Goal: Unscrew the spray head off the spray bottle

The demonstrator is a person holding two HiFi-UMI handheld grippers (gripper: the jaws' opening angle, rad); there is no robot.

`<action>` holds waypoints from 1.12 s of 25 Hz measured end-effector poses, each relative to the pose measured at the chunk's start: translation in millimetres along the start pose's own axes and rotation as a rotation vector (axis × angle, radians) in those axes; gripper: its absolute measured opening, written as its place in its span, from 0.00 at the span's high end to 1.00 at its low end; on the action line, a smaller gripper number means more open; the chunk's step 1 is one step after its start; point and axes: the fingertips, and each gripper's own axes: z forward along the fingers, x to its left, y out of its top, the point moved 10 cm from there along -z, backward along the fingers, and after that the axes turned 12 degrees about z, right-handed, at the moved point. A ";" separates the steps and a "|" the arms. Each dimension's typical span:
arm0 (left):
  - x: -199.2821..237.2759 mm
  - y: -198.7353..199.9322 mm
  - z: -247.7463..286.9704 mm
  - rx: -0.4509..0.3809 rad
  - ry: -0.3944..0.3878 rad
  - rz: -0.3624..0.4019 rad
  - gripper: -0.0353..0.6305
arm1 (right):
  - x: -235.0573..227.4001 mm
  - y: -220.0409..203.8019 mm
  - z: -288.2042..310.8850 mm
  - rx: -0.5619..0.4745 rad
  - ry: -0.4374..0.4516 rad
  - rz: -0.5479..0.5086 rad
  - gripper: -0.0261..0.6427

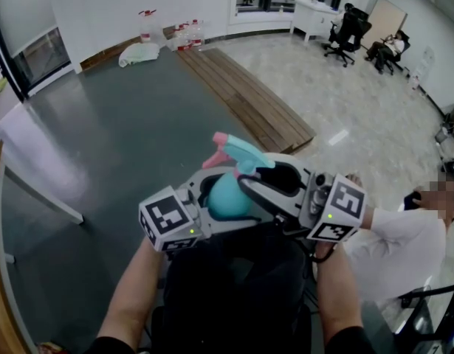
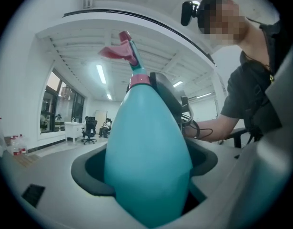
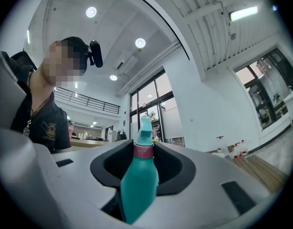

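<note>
A teal spray bottle (image 1: 227,196) with a teal spray head (image 1: 240,155) and pink trigger hangs in the air in front of me, held between both grippers. My left gripper (image 1: 214,198) is shut on the bottle's wide body (image 2: 148,161), which fills the gap between its jaws; the spray head (image 2: 126,49) sticks up above them. My right gripper (image 1: 252,181) comes in from the right, and its jaws are closed round the pink collar (image 3: 144,151) at the base of the spray head, with the teal body (image 3: 138,187) below.
Below lies a dark floor with a strip of wooden planks (image 1: 245,94). Bottles (image 1: 184,35) and a white bag (image 1: 138,54) sit by the far wall. Office chairs (image 1: 348,32) stand at the back right. A seated person (image 1: 404,245) is close on my right, and a white table edge (image 1: 35,186) on my left.
</note>
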 end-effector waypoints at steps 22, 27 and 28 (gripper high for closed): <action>17.4 -17.6 8.1 0.232 0.553 0.080 0.29 | -7.2 -5.7 25.8 -0.023 -0.481 0.069 0.75; 16.0 -17.5 8.4 0.217 0.505 0.078 0.29 | -8.0 -5.7 20.9 -0.005 -0.440 0.056 0.75; 15.4 -17.0 7.9 0.207 0.481 0.074 0.29 | -7.8 -5.4 19.6 -0.003 -0.423 0.056 0.75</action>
